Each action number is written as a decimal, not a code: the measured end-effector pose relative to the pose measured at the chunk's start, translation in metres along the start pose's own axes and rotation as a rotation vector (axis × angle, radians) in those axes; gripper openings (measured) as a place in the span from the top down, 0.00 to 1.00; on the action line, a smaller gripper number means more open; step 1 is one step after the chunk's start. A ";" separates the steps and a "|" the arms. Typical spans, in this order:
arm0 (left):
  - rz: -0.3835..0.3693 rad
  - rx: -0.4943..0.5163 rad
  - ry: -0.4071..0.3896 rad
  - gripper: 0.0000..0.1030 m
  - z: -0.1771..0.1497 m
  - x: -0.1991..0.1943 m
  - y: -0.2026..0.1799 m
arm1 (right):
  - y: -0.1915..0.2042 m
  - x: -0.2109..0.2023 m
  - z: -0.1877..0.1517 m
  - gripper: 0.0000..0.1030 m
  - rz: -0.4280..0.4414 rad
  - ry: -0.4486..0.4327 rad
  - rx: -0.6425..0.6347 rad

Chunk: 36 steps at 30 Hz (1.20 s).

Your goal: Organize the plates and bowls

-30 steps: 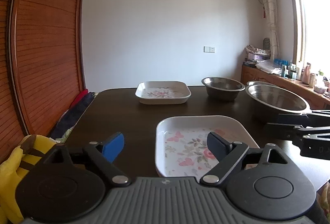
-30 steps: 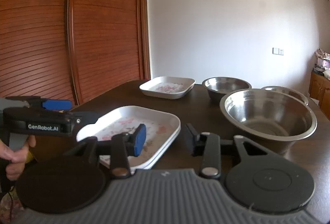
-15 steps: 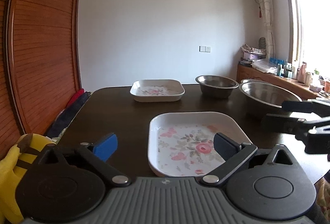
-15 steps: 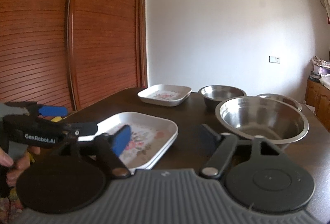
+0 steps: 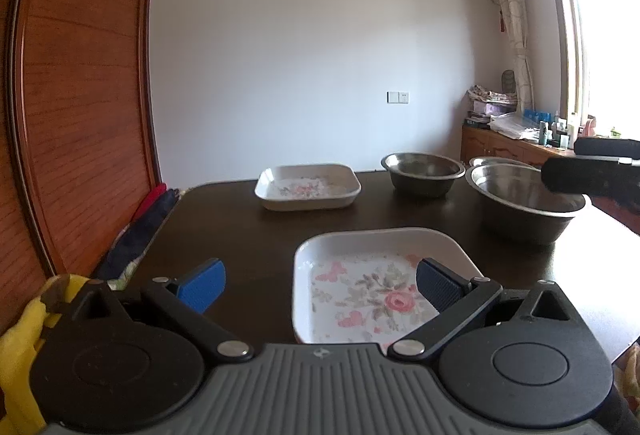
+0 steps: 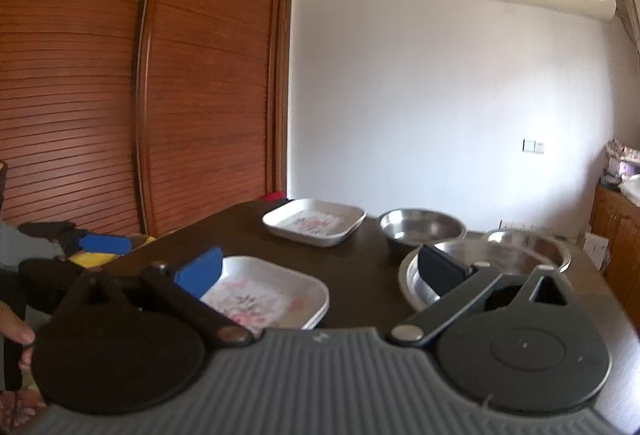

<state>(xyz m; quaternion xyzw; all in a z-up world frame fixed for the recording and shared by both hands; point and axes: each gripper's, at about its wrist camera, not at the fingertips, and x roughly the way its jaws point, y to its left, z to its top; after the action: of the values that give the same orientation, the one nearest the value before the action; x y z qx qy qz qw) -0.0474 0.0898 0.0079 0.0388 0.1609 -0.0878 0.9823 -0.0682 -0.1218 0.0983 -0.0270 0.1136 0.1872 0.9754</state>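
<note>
1. Both grippers are seen with nothing held: the left gripper [image 5: 318, 285] is spread wide and empty, while the jaws of the right gripper [image 6: 320, 271] are opening, with nothing between them.
2. Beneath the left gripper, toward 5 o'clock of its gap, the near floral plate [image 5: 360, 255] is found lying flat on the dark table [image 5: 240, 219] (its right pad [image 5: 436, 289] hangs over the plate's pattern, contact not discernible).
3. At 12 o'clock from that plate, well apart, the far floral plate [image 5: 308, 189] is set near the table's far edge.
4. At 3 o'clock of the far plate the small steel bowl [image 5: 422, 173] is placed; the large steel bowl [image 5: 524, 207] stands nearer, at 2 o'clock of the near plate.
5. Behind the large bowl a third steel bowl [image 6: 524, 241] is partly hidden.
6. At 9 o'clock the wooden slatted doors [image 6: 120, 75] are seen.
</note>
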 end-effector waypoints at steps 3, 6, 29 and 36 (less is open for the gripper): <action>0.001 -0.009 0.000 0.00 0.008 0.001 0.005 | -0.003 0.003 0.010 0.00 0.003 -0.002 -0.009; -0.002 -0.022 0.007 0.00 0.019 0.006 0.013 | -0.007 0.007 0.022 0.00 0.019 -0.003 -0.016; -0.057 -0.021 0.149 0.12 0.100 0.129 0.079 | -0.024 0.182 0.123 0.13 0.268 0.244 0.005; -0.060 -0.035 0.209 0.28 0.107 0.172 0.099 | -0.026 0.233 0.108 0.21 0.251 0.326 -0.002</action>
<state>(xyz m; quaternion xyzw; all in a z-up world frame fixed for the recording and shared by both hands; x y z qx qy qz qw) 0.1642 0.1480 0.0584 0.0255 0.2652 -0.1099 0.9576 0.1748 -0.0522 0.1492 -0.0434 0.2724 0.3006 0.9130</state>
